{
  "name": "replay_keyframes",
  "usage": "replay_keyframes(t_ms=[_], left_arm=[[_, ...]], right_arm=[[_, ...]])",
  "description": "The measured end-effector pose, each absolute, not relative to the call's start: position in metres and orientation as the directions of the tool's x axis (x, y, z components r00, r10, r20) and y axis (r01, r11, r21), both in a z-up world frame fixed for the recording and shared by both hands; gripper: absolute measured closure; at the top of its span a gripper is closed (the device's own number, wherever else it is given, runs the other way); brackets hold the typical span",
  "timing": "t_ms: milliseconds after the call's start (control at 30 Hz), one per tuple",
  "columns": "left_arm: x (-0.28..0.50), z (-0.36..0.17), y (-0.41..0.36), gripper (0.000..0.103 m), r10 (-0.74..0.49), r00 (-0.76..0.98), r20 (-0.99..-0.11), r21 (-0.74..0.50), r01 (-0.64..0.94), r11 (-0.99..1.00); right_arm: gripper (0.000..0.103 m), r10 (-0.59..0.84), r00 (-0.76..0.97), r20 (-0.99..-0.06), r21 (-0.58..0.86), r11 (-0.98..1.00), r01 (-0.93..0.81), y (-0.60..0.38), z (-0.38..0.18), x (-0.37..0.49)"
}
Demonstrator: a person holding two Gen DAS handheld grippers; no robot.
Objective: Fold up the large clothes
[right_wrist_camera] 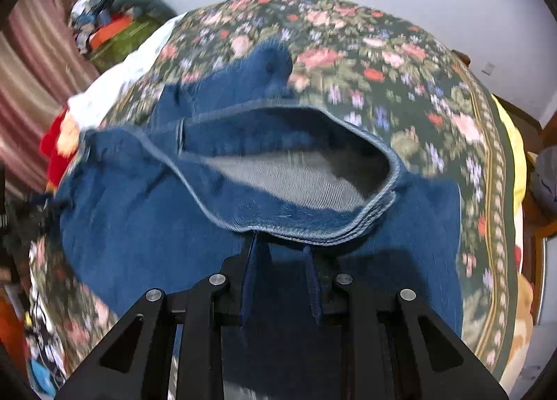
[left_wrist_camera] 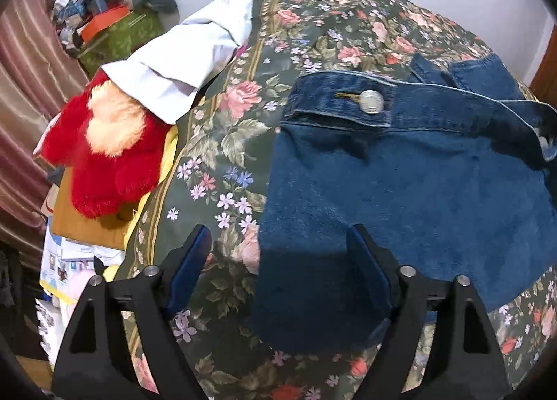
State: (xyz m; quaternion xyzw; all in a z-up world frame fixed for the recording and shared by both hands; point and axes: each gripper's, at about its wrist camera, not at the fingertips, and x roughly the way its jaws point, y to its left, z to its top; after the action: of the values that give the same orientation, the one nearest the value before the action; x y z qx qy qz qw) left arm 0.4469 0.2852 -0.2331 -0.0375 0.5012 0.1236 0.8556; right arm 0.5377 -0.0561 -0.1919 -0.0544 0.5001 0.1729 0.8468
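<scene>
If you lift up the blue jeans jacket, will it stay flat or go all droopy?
Probably droopy: the denim jacket already sags and folds where the right hand-held gripper pinches its hem. It looks thick, so likely heavy for cloth. It likely won't slip, since the weave looks rough.

Right gripper [right_wrist_camera: 280,253] points down at a blue denim garment [right_wrist_camera: 139,226] spread over a floral bedcover [right_wrist_camera: 400,86]. Jaws stand close together, clamped on a stitched hem edge [right_wrist_camera: 306,231] of the denim; the fold of fabric rises from between the pads. Above the grip the hem curls open into a loop, showing the pale grey inner weave [right_wrist_camera: 299,177]. More denim bunches toward the far side, a rounded lump [right_wrist_camera: 268,62] near the cover's middle. Picture is motion-blurred. At left edge: white cloth [right_wrist_camera: 104,97], something red and fluffy [right_wrist_camera: 55,149], striped pink curtain [right_wrist_camera: 31,62], cluttered heap [right_wrist_camera: 104,24] by the wall. Yellow sheet [right_wrist_camera: 511,135] shows beyond the bedcover's right border.
</scene>
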Motion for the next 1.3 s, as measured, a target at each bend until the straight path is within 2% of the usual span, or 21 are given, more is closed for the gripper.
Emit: replay_keyframes(t_ms=[67,200,333,433,667,833,900,1000,1067,1133,1167,1233,1300], left_arm=[[0.445,-0.238,0.293,0.012,0.155,0.474,-0.867,0.021,-0.276,0.961],[0.442,-0.245,0.311,0.012,0.110,0.463,-0.880,-0.054,-0.326,0.944],[0.429,-0.235,0.325,0.012,0.154,0.464,-0.873,-0.025,-0.357,0.934],[0.416,-0.224,0.330,0.012,0.142,0.481,-0.865,-0.046,-0.359,0.932],[0.393,-0.216,0.300,0.012,0.022,0.521,-0.854,-0.119,-0.237,0.964],[0.399,-0.243,0.279,0.011,0.112,0.477,-0.872,0.015,-0.202,0.979],[0.398,-0.255,0.283,0.004,0.101,0.466,-0.879,0.006,-0.202,0.979],[0.390,-0.258,0.291,0.003,0.075,0.488,-0.870,-0.026,-0.196,0.980],[0.386,-0.258,0.291,0.003,0.093,0.488,-0.868,0.003,-0.181,0.983],[0.382,-0.259,0.290,0.003,0.106,0.486,-0.867,0.023,-0.173,0.985],[0.381,-0.260,0.290,0.003,0.110,0.485,-0.867,0.028,-0.174,0.984],[0.378,-0.260,0.291,0.003,0.112,0.488,-0.865,0.025,-0.180,0.983],[0.377,-0.261,0.292,0.002,0.111,0.489,-0.865,0.018,-0.190,0.982]], right_arm=[[0.081,0.203,0.508,-0.837,0.022,0.940,-0.341,-0.048,-0.182,0.546],[0.081,0.120,0.613,-0.781,-0.096,0.947,-0.307,-0.029,-0.165,0.556],[0.081,0.207,0.580,-0.788,-0.025,0.930,-0.366,-0.008,-0.153,0.539],[0.081,0.265,0.534,-0.803,-0.007,0.892,-0.452,0.015,-0.154,0.514],[0.081,0.311,0.388,-0.868,0.020,0.801,-0.598,0.072,-0.187,0.453],[0.081,0.148,0.347,-0.926,-0.120,0.758,-0.641,0.106,-0.237,0.436],[0.081,0.122,0.359,-0.925,-0.149,0.755,-0.639,0.107,-0.248,0.433],[0.079,0.124,0.373,-0.920,-0.159,0.750,-0.641,0.103,-0.246,0.430],[0.070,0.105,0.387,-0.916,-0.184,0.747,-0.639,0.099,-0.243,0.427],[0.030,0.039,0.448,-0.893,-0.270,0.751,-0.603,0.094,-0.238,0.427],[0.000,-0.002,0.510,-0.860,-0.336,0.754,-0.564,0.088,-0.234,0.426],[0.000,-0.017,0.541,-0.841,-0.367,0.752,-0.548,0.072,-0.233,0.427],[0.000,-0.005,0.496,-0.868,-0.307,0.791,-0.530,0.049,-0.232,0.433]])
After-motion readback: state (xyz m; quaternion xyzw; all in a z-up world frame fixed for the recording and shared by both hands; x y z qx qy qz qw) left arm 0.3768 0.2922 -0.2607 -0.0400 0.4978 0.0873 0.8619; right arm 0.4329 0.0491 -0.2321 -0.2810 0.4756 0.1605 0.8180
